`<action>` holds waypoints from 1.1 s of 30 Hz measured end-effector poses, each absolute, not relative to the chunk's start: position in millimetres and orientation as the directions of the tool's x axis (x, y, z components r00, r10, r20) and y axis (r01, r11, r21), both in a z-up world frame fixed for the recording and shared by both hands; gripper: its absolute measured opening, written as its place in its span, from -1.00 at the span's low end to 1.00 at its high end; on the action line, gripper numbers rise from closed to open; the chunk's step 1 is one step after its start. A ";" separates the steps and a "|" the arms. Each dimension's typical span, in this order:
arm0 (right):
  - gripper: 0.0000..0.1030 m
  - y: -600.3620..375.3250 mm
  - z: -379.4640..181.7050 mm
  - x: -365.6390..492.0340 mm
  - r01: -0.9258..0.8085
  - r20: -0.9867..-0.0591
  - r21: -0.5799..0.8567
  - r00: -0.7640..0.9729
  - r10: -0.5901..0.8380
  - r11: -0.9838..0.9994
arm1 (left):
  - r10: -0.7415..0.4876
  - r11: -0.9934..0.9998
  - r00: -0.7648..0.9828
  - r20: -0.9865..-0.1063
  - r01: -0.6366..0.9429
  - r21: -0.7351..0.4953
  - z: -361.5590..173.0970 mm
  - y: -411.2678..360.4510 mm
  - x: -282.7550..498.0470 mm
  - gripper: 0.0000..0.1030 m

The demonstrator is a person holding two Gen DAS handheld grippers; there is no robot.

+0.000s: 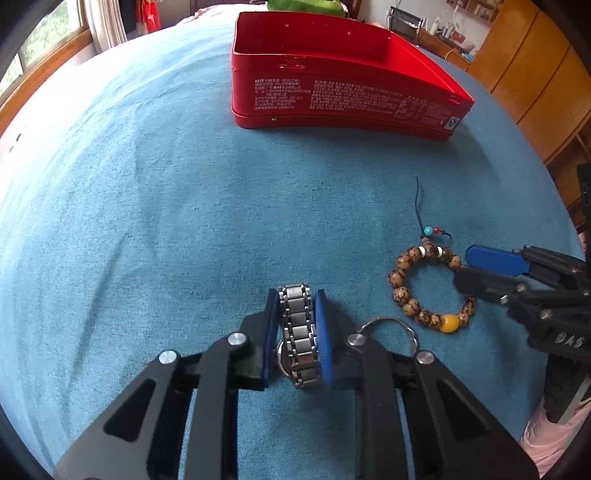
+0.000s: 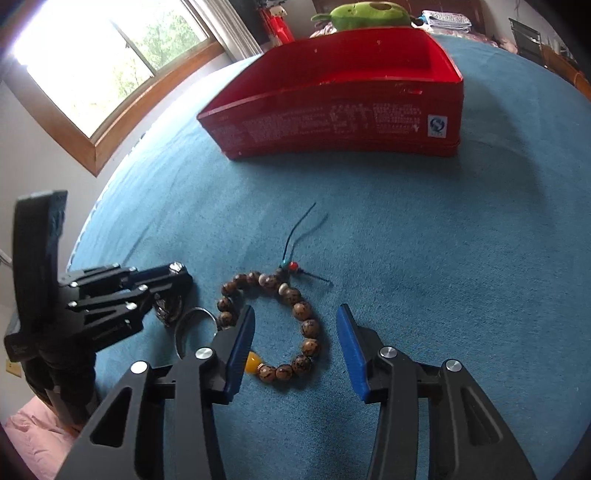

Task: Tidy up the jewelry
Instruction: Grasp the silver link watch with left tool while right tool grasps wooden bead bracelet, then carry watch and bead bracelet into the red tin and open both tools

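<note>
My left gripper (image 1: 296, 295) is shut on a silver metal-link watch (image 1: 298, 332), its band upright between the blue pads, low over the blue cloth. A metal ring (image 1: 391, 325) lies just right of it. A brown beaded bracelet (image 1: 424, 288) with one yellow bead and a cord tail lies to the right. My right gripper (image 2: 297, 314) is open and straddles the bracelet (image 2: 280, 325), its left finger over the bracelet's left side. The open red tin box (image 1: 332, 96) stands farther back; it also shows in the right wrist view (image 2: 340, 110). The left gripper (image 2: 173, 291) shows at left there.
Blue cloth (image 1: 147, 203) covers the surface. A green plush toy (image 2: 365, 13) sits behind the box. A window (image 2: 110, 55) is at the left, wooden cabinets (image 1: 535, 74) at the right.
</note>
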State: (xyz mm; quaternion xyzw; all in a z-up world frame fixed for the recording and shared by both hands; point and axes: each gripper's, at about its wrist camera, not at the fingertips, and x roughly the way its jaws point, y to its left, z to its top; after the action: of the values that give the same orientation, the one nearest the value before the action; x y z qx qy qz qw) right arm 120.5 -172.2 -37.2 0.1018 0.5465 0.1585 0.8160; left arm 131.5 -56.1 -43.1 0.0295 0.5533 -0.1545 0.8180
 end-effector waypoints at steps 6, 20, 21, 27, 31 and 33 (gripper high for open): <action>-0.15 -162.1 -39.5 122.8 -0.190 -0.865 0.290 0.366 0.342 0.938 | -0.226 0.944 0.342 -0.912 0.307 -0.118 -45.8 -63.2 133.2 -0.70; -0.79 -166.7 -32.7 114.1 -0.174 -0.864 0.299 0.369 0.343 0.938 | -0.279 0.941 0.332 -0.901 0.283 -0.187 -44.2 -42.1 131.5 -0.72; -0.79 -172.2 -27.7 110.1 -0.174 -0.854 0.320 0.373 0.363 0.931 | -0.288 0.939 0.330 -0.899 0.283 -0.197 -43.2 -39.6 131.4 -0.72; -0.79 -180.4 -3.5 101.4 -0.189 -0.801 0.414 0.390 0.455 0.891 | -0.326 0.931 0.364 -0.873 0.286 -0.228 -25.4 -22.9 125.6 -0.73; -0.79 -185.3 14.4 98.9 -0.194 -0.785 0.408 0.426 0.451 0.892 | -0.338 0.927 0.387 -0.858 0.296 -0.231 -11.8 -18.3 121.1 -0.73; -0.79 -190.2 24.1 95.7 -0.195 -0.779 0.404 0.439 0.448 0.894 | -0.341 0.926 0.396 -0.852 0.298 -0.232 -5.3 -16.8 121.9 -0.73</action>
State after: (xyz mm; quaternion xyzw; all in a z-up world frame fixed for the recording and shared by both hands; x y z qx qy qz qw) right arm 95.7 -190.2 24.1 0.1282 0.4938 0.1917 0.8384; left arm 121.9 -16.8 -5.3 -0.0209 0.5150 -0.1913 0.8353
